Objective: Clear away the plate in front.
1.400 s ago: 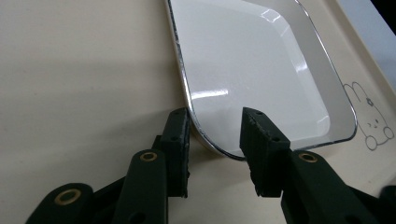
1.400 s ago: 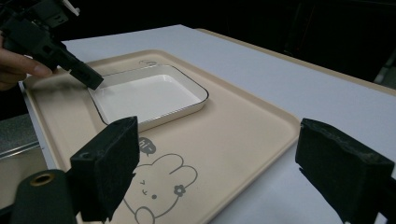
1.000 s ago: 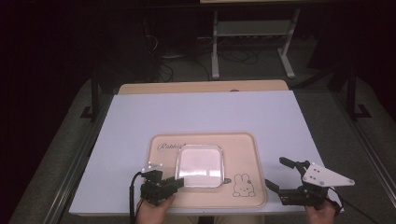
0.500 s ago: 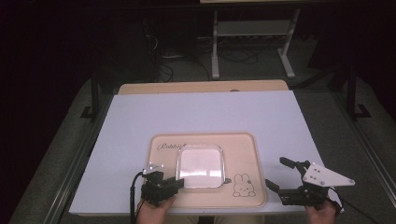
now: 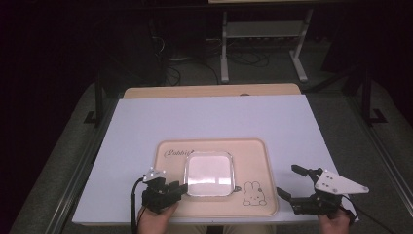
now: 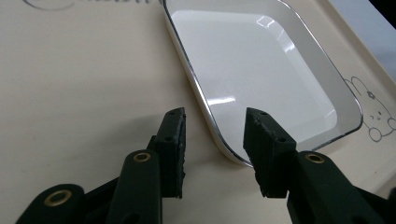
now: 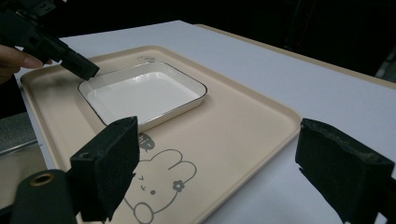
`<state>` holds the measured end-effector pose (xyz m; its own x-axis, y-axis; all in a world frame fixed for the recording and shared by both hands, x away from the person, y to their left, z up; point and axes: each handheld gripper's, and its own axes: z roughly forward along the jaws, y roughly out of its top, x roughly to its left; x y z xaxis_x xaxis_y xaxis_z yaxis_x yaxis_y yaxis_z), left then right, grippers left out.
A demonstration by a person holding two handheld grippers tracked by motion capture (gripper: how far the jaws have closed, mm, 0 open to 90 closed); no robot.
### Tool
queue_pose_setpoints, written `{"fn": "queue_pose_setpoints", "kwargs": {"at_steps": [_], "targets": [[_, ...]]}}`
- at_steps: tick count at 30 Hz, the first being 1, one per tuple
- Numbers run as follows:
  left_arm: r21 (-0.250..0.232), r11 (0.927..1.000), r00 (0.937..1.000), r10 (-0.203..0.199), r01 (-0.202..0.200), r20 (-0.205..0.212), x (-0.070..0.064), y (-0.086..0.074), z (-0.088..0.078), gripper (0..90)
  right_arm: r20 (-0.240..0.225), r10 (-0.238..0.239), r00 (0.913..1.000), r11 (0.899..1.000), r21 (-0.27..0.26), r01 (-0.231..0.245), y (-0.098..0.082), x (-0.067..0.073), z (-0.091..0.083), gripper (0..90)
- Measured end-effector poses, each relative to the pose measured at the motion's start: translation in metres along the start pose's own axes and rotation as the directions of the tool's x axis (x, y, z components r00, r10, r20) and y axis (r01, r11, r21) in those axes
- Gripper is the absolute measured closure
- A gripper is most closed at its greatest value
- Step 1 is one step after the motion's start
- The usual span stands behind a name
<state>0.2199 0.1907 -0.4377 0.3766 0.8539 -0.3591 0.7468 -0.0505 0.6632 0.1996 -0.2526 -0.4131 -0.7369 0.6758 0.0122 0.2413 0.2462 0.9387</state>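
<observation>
A white square dish (image 5: 209,173) with a thin dark rim lies on a beige tray (image 5: 253,156) printed with a rabbit drawing. My left gripper (image 5: 181,187) sits at the dish's near left corner. In the left gripper view its jaws (image 6: 214,116) straddle the dish's rim (image 6: 205,114); they have just been opening, and a gap shows on both sides, so the gripper is open. My right gripper (image 5: 287,180) hovers at the tray's near right corner, open wide with nothing between its jaws (image 7: 217,135). The right gripper view also shows the left gripper (image 7: 70,60) by the dish (image 7: 140,93).
The tray rests on a white tabletop (image 5: 209,119) with a wooden strip (image 5: 209,91) along its far edge. Beyond the table stand a metal rack's legs (image 5: 263,44) and floor cables (image 5: 175,63). The rabbit drawing (image 5: 252,191) lies between dish and right gripper.
The left gripper has shifted slightly at the dish's near left corner. The right gripper has kept still, and the dish and tray have not moved.
</observation>
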Motion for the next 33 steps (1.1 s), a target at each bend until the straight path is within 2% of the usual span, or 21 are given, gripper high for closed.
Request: {"fn": "queue_pose_setpoints", "kwargs": {"at_steps": [14,18,22,27,33], "targets": [[-0.035,0.9961,0.9967,0.081,-0.082,-0.008,0.01,0.018,-0.003,54.2,0.009,0.008,0.9999,1.0,0.029,-0.008,-0.003,-0.001,0.002,12.9],[-0.056,0.9934,0.9949,0.101,-0.1,0.009,0.014,0.02,-0.005,52.2,0.011,0.007,0.9999,0.999,0.039,-0.008,-0.004,-0.001,0.003,12.9],[-0.057,0.9912,0.9924,0.121,-0.119,0.023,0.019,0.021,-0.007,49.6,0.015,0.011,0.9998,0.999,0.046,-0.011,-0.004,-0.001,0.004,12.9],[-0.075,0.984,0.9862,0.164,-0.162,0.023,0.025,0.024,-0.011,44.4,0.023,0.015,0.9996,0.999,0.049,-0.016,-0.005,-0.003,0.003,12.8],[-0.107,0.9689,0.9744,0.225,-0.223,0.003,0.031,0.031,-0.021,37.9,0.032,0.016,0.9994,0.999,0.051,-0.018,-0.006,-0.004,0.002,12.9]]}}
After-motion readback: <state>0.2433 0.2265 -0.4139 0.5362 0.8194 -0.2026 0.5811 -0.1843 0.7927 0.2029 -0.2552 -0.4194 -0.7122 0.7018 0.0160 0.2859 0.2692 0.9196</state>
